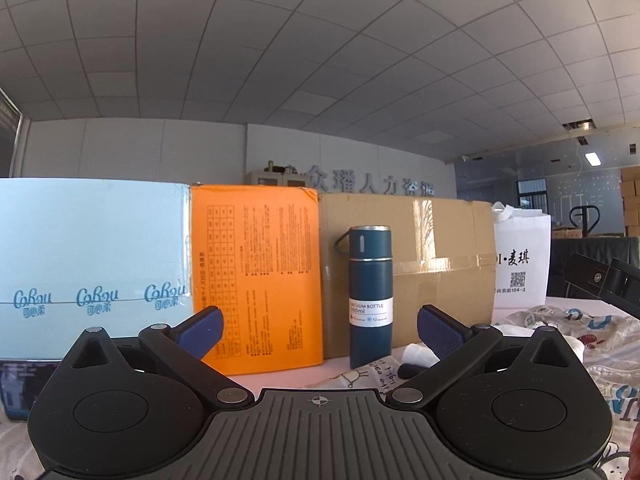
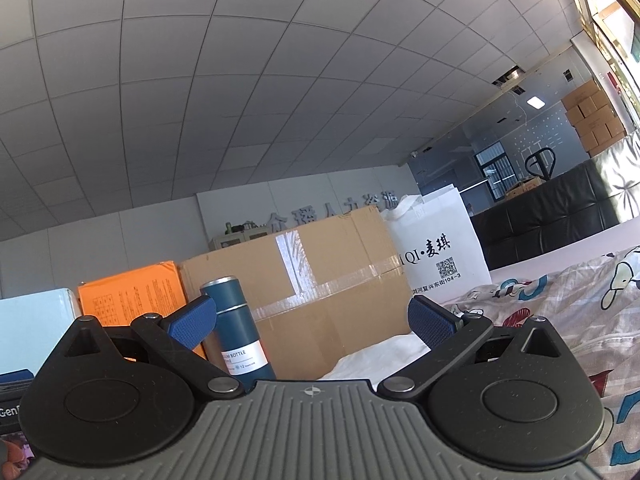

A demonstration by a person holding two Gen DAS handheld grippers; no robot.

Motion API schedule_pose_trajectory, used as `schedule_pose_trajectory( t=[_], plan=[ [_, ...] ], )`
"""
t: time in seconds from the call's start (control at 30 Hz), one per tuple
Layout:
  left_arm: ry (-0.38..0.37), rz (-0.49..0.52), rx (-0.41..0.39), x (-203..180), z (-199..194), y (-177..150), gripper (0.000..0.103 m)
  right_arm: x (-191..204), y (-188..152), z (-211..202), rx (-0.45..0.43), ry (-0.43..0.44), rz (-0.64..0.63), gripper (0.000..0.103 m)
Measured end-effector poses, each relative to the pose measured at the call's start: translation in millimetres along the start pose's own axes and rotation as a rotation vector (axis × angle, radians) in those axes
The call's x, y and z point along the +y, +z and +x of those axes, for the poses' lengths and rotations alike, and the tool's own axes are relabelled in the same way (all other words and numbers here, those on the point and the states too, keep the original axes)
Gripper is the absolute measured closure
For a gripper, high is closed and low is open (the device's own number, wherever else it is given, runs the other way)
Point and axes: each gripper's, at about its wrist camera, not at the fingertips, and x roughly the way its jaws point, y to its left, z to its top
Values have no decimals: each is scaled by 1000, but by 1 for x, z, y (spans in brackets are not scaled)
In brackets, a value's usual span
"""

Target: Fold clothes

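Note:
A cartoon-print garment [image 1: 568, 328] lies crumpled on the pink table [image 1: 276, 380], to the right of and under my left gripper [image 1: 318, 330], which is open and empty, level and pointing at the boxes. The same garment [image 2: 560, 312] fills the right side of the right wrist view, with a white cloth fold [image 2: 380, 356] ahead. My right gripper [image 2: 312, 322] is open and empty, tilted upward above the cloth. A black part of the right gripper [image 1: 600, 280] shows at the right edge of the left wrist view.
A dark blue vacuum bottle [image 1: 370, 296] stands just ahead, also in the right wrist view [image 2: 240, 332]. Behind it stand a light blue box [image 1: 92, 260], an orange box [image 1: 256, 276], a cardboard box [image 1: 432, 256] and a white bag [image 1: 520, 260].

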Motion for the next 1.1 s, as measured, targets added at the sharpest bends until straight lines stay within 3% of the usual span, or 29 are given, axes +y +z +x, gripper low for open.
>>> schedule_pose_trajectory(
  t=[0.3, 0.7, 0.97, 1.1],
  plan=[
    [24, -67, 13, 21, -28, 12, 0, 0, 1, -16, -75, 74, 46, 0],
    [41, -11, -63, 43, -66, 27, 0, 18, 1, -21, -51, 216, -17, 0],
    [82, 9, -101, 64, -87, 34, 0, 34, 13, -39, -59, 306, 25, 0],
    [110, 30, -115, 73, -96, 35, 0, 46, 15, -47, -10, 359, 75, 0]
  ],
)
